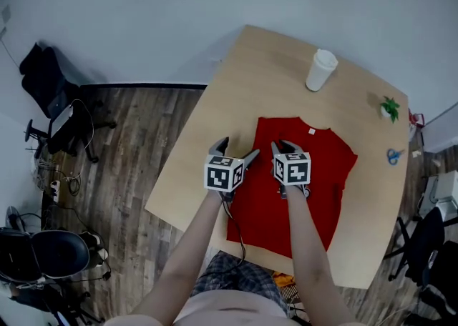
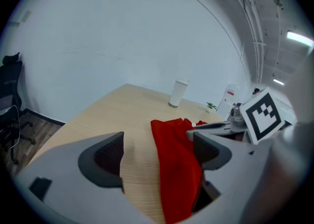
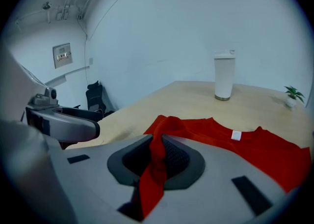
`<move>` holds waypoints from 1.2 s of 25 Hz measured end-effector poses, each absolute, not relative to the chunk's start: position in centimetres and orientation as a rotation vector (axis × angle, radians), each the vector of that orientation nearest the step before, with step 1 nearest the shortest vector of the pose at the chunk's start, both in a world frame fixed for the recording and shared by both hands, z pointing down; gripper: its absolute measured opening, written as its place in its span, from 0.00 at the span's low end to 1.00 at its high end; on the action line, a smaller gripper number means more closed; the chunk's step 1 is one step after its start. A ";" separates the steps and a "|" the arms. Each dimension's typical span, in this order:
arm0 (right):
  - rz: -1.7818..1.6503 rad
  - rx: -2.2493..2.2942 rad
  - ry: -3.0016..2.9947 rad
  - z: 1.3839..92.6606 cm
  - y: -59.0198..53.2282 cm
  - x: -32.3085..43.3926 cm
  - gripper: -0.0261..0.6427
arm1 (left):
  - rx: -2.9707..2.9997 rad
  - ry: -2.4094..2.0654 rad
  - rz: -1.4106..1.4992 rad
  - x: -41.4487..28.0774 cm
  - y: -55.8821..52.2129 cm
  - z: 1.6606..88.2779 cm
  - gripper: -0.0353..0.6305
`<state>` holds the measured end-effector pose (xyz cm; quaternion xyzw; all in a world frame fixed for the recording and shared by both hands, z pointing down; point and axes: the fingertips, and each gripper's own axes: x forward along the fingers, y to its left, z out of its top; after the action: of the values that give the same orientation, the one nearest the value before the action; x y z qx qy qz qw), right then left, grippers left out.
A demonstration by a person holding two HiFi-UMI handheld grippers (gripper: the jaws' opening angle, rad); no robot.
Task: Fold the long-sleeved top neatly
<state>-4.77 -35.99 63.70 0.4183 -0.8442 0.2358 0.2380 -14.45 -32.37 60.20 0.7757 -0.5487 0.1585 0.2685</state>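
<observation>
Top [image 1: 322, 171], label [image 3: 236, 135] illegible, clenched in right hand-held gripper [image 3: 159, 144]; left hand-held gripper [image 1: 237, 149] released.

My light wooden surface [image 1: 236, 89] carries the red top [image 1: 315, 174] lying toward my edge. A white cup [image 1: 320, 69] stands upright beyond it, with a small plant [image 1: 390, 109] and blue scissors [image 1: 393, 156] to its right.

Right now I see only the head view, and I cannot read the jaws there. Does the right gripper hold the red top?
Observer: Yes. In the right gripper view the right gripper is shut on a raised fold of the red top.
Operator: And the left gripper, does it also hold cloth?
Observer: No. The left gripper is open. The edge of the top lies between its jaws, close by the right one, but nothing is pinched.
</observation>
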 end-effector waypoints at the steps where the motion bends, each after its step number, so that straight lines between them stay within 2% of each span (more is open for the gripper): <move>1: 0.651 1.134 -2.305 64.1 -36.0 -5.1 0.14 | 2.087 -1.484 0.427 -14.7 -32.3 60.3 0.72; 4: 0.674 1.084 -2.306 65.1 -36.0 -6.6 0.17 | 2.076 -1.497 0.427 -15.5 -32.3 60.4 0.72; 11: 0.763 1.011 -2.389 65.1 -35.2 -10.2 0.40 | 2.043 -1.539 0.418 -18.2 -31.4 60.2 0.72; 14: 0.792 1.100 -2.430 63.9 -35.6 -9.2 0.43 | 2.045 -1.536 0.419 -18.4 -31.4 60.2 0.72; 22: 0.723 1.318 -2.451 59.3 -37.0 -2.6 0.46 | 2.134 -1.469 0.419 -14.2 -33.8 59.1 0.72; 30: 0.549 1.435 -2.301 57.0 -38.1 11.0 0.46 | 2.301 -1.302 0.631 -9.1 -38.7 58.7 0.72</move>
<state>11.01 -38.07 57.01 0.5097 -0.8170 0.1949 0.1862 -9.14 -38.68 58.67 0.8276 -0.4683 0.2271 0.2102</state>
